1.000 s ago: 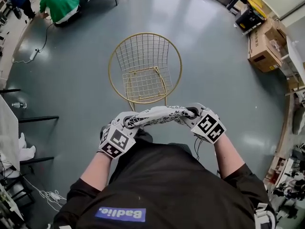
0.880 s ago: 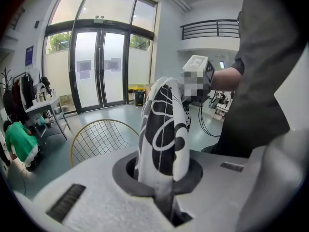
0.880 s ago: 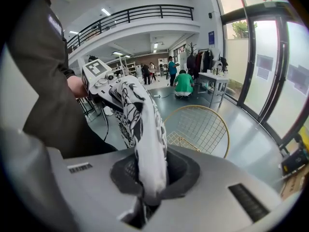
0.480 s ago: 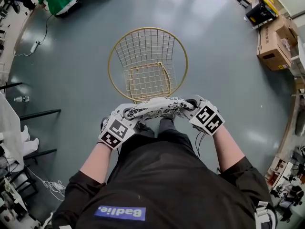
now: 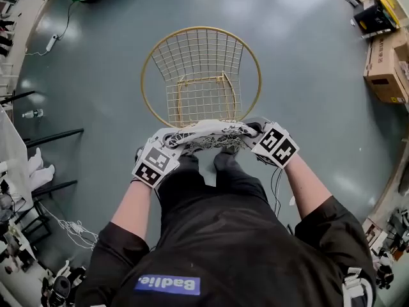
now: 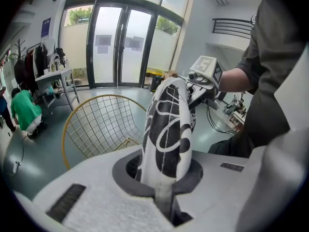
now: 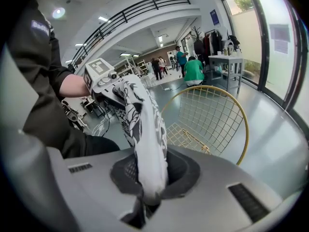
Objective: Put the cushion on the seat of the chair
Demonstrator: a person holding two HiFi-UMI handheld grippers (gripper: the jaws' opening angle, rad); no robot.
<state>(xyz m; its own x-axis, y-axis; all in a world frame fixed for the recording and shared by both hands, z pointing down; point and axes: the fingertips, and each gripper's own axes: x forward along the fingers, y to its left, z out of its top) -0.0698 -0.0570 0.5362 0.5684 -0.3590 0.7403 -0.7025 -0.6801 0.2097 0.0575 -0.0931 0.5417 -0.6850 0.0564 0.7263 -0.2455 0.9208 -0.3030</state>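
**Cushion held on edge at the front of the wire chair**

The black-and-white patterned cushion [image 5: 208, 133] hangs in the air between the two tongs, stretched on edge across the person's front and just at the near rim of the gold wire chair [image 5: 200, 28]. It is not on the seat. From the head view it may be brushing that front rim, but the overlap is too tight to be sure.

The left tongs [image 5: 169, 142] are closed down tight on the cushion's left end. The left gripper view shows the fabric pinched thin in the narrow slot between the jaws. The right tongs [image 5: 253, 130] are clamped the same way on the opposite end, with the cloth bunching out above the jaws. Both tongs angle downward toward the chair.

The chair stands alone on the grey-green floor [image 5: 307, 75], its mesh seat bare. Cardboard boxes [image 5: 383, 69] sit well off to the right, and a person in a green top [image 7: 193, 70] crouches far behind the chair.
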